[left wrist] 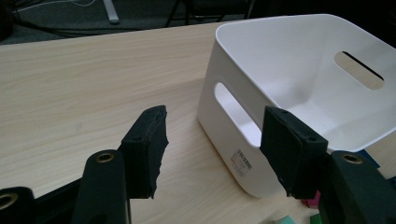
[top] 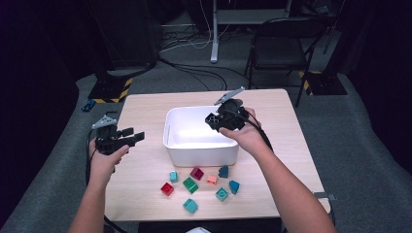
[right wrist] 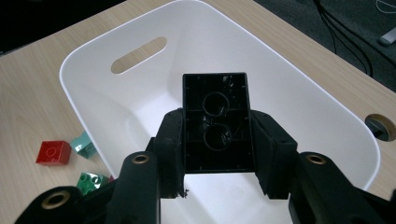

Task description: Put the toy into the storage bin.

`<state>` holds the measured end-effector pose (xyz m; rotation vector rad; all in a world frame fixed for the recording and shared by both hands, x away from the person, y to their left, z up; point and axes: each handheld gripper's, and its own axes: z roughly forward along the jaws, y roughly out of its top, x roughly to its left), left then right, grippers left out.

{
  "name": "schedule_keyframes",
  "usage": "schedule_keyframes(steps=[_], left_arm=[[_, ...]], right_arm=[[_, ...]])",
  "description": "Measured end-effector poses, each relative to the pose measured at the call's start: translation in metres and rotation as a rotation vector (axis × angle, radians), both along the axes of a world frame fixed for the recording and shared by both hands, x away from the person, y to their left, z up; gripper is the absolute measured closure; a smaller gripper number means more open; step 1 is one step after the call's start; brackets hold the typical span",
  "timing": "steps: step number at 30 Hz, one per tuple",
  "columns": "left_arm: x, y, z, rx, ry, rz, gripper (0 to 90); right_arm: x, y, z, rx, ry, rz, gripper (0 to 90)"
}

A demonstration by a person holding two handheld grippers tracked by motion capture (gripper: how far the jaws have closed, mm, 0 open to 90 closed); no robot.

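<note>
Nearest the person's edge of the wooden table (top: pixel 145 170) lay a scatter of small coloured bricks (top: pixel 199 183), red, green, teal, orange and blue; just beyond them stood a white bin (top: pixel 201 148) with slotted handles; off to its left, above the table's edge, the left gripper (top: pixel 134 136) hovered with its jaws spread wide and nothing between them; over the bin's right side the right gripper (right wrist: pixel 217 154) was clamped on a black brick (right wrist: pixel 217 123), hollow underside toward the camera; farther back, a folding chair (top: pixel 279 48) stood on the grey floor.
</note>
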<state>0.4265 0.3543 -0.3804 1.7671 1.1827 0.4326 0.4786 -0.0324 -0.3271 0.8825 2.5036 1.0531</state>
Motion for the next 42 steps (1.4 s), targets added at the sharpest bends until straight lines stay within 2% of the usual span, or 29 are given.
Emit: schedule_keyframes(steps=[12,14,17,26,34,37,42], left_arm=[[0.001,0.001,0.000,-0.013,-0.002,0.001,40.6],[0.001,0.001,0.000,-0.013,-0.002,0.001,40.6],[0.000,0.001,0.001,-0.011,-0.001,-0.004,40.6],[0.001,0.001,0.000,-0.014,0.000,-0.005,40.6],[0.001,-0.001,-0.001,-0.008,0.005,-0.015,40.6],[0.001,-0.001,-0.001,-0.007,0.002,-0.016,40.6],[0.001,0.000,0.000,-0.012,-0.001,-0.013,40.6]], right_arm=[[0.021,0.032,-0.015,0.004,-0.017,0.027,58.1],[0.025,0.037,-0.018,0.008,-0.021,0.048,58.0],[0.031,0.046,-0.023,0.014,0.003,0.060,58.0],[0.045,0.062,-0.037,0.037,0.015,0.104,57.9],[0.054,0.075,-0.053,0.010,0.026,0.132,57.9],[0.056,0.079,-0.056,0.018,0.029,0.151,57.9],[0.060,0.086,-0.060,0.011,0.044,0.142,57.7]])
